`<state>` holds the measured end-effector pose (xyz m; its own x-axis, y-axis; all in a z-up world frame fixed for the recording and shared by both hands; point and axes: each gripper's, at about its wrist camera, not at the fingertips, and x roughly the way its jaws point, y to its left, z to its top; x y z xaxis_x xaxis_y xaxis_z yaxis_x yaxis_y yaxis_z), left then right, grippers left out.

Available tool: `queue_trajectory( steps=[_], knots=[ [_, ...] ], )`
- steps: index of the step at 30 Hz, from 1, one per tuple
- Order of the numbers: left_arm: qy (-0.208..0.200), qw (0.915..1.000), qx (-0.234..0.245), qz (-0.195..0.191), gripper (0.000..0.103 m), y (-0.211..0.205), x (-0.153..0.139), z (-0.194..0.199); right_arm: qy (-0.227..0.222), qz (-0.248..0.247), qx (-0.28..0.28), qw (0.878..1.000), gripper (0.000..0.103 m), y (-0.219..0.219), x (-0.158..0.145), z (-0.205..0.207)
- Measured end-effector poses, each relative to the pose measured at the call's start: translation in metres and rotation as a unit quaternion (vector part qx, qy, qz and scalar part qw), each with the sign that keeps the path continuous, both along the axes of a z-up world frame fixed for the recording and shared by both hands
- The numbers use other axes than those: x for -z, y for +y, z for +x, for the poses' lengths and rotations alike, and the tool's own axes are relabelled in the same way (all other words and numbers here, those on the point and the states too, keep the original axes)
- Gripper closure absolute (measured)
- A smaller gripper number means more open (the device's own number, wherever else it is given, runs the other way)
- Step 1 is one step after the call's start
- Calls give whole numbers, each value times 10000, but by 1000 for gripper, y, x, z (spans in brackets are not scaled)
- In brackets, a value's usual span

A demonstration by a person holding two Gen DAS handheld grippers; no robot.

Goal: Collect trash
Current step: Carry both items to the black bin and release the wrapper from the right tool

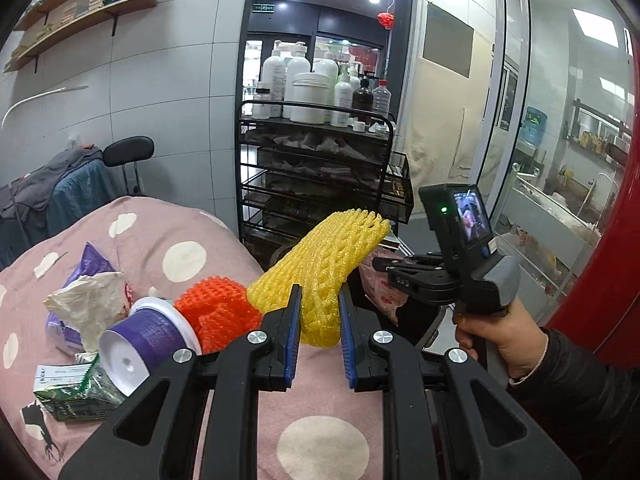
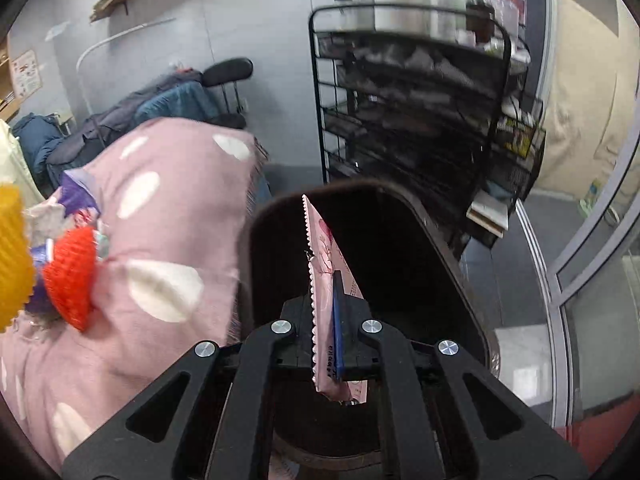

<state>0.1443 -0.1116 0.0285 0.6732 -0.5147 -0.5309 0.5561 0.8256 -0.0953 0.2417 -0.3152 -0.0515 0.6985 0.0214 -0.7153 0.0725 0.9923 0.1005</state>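
Observation:
My left gripper (image 1: 320, 296) is shut on a yellow foam net (image 1: 328, 256), which sticks up over the pink spotted bed cover (image 1: 320, 440). More trash lies on the cover to the left: an orange foam net (image 1: 216, 316), a purple cup with a white lid (image 1: 140, 344), a crumpled white tissue (image 1: 88, 304), a purple wrapper (image 1: 90, 266) and a green packet (image 1: 72, 388). My right gripper (image 2: 326, 304) is shut on a pink packet (image 2: 320, 256) and holds it over the open dark bin (image 2: 440, 232) beside the bed. A hand (image 1: 500, 340) holds that gripper (image 1: 390, 276).
A black wire cart (image 1: 320, 168) loaded with white bottles stands just behind the bin. A chair draped with clothes (image 1: 60, 188) is at the back left. A glass door (image 1: 512, 120) runs along the right, and wall shelves (image 1: 80, 12) hang at upper left.

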Motion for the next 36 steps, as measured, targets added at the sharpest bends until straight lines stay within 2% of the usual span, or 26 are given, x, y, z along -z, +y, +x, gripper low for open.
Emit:
queue_trajectory(
  steps=[4,6,7,8,10,15,19,29,36],
  knots=[
    [167,9998,127,-45,85,-13,6,-2,330,-18,83,9994,95,-4,30,12],
    [205,9996,174,-36,85,-18,8,-4,497,19,122,9987,88,-6,43,17],
    [218,9996,194,-15,85,-21,9,-3,569,51,149,9983,75,-7,49,19],
    [229,9995,215,5,85,-25,11,-3,606,83,185,9980,50,-9,54,20],
    [262,9993,263,35,85,-29,13,-2,529,91,283,9982,28,-9,56,17],
    [381,9986,360,40,85,-42,18,6,403,19,334,9986,27,-10,53,7],
    [436,9980,449,30,85,-57,18,18,187,-68,496,9986,17,-13,46,-14],
    [749,9949,633,226,85,-98,37,51,-83,-281,826,9962,12,-26,33,-68],
    [1131,9907,670,352,85,-123,55,71,-68,-169,891,9959,11,-31,33,-89]
  ],
)
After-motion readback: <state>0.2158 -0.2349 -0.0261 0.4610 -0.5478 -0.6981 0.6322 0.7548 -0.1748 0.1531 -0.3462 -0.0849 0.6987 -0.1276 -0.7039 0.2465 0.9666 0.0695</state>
